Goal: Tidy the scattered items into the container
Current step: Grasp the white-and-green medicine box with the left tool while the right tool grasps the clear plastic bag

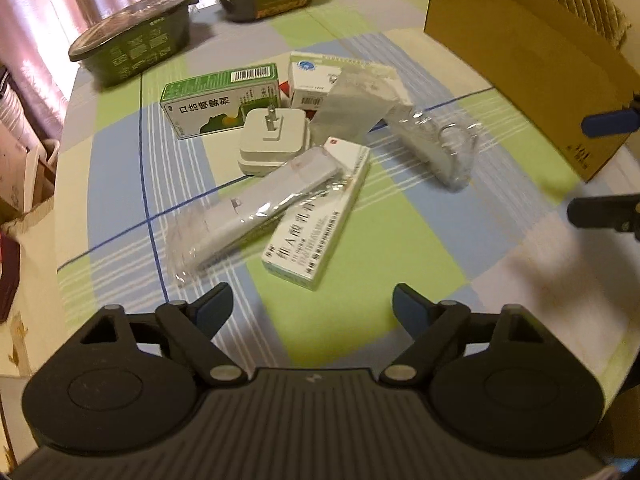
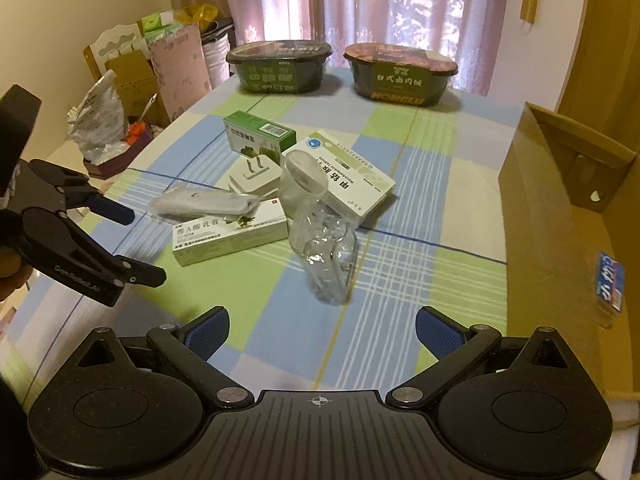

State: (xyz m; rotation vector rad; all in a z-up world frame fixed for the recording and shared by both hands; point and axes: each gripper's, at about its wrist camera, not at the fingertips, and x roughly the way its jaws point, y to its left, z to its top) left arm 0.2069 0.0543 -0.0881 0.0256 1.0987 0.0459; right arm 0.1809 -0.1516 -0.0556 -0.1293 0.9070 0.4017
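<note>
1. Progress looks close to nil: as far as both views show, every loose item lies out on the checked green, blue and white tablecloth covering the table point(image 1: 360, 272), and nothing can be seen inside the brown cardboard box point(image 1: 532, 64), whose interior is hidden from both cameras.
2. Clustered mid-table are a green and white medicine carton point(image 1: 216, 102), a white two-pin plug adapter point(image 1: 272, 140) just in front of it, a white medicine carton with a blue round logo point(image 2: 352, 176), a long white carton with green print point(image 1: 320, 224), a grey oblong gadget sealed in a clear plastic bag point(image 1: 256, 208) lying across that long carton, and a second crinkled clear plastic bag point(image 2: 324, 240) holding something grey.
3. Two dark oval ready-meal tubs point(image 2: 280, 66) stand at the far edge; whether they count as clutter I cannot tell.
4. Left tool point(image 1: 308, 308) hovers above the near side of the pile with its blue-padded fingers spread apart and nothing between them.
5. Right tool point(image 2: 322, 330) is likewise spread wide and empty, near the crinkled bag, with the box standing just to its right.
6. Left to do, by my reading: all of it, each piece picked up and carried to the box at the table's right side.
</note>
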